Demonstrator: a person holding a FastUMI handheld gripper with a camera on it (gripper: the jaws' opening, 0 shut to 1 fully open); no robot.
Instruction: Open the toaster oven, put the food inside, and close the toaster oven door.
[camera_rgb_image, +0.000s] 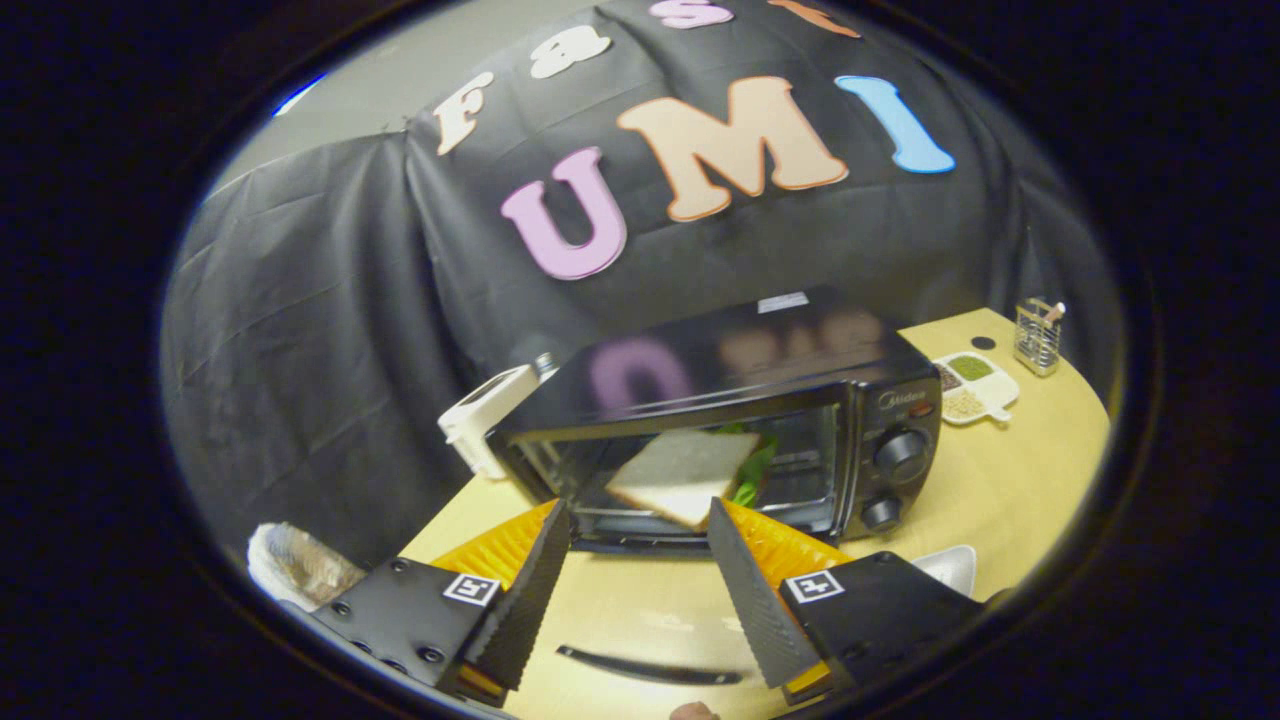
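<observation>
We see our tongs (640, 520) spread wide and empty before the open toaster oven (735, 420); the sandwich (680, 472) lies inside; a door handle (650, 668) lies across the worktop (1000, 480)

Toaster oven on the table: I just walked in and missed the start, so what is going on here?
A person's handheld gripper is open, its fingers spread apart in front of the toaster oven. The oven door is folded down flat toward the fingers. A sandwich, white bread with green leaves, sits inside the oven just beyond the fingertips, touched by neither finger. The door has not yet been closed.
</observation>
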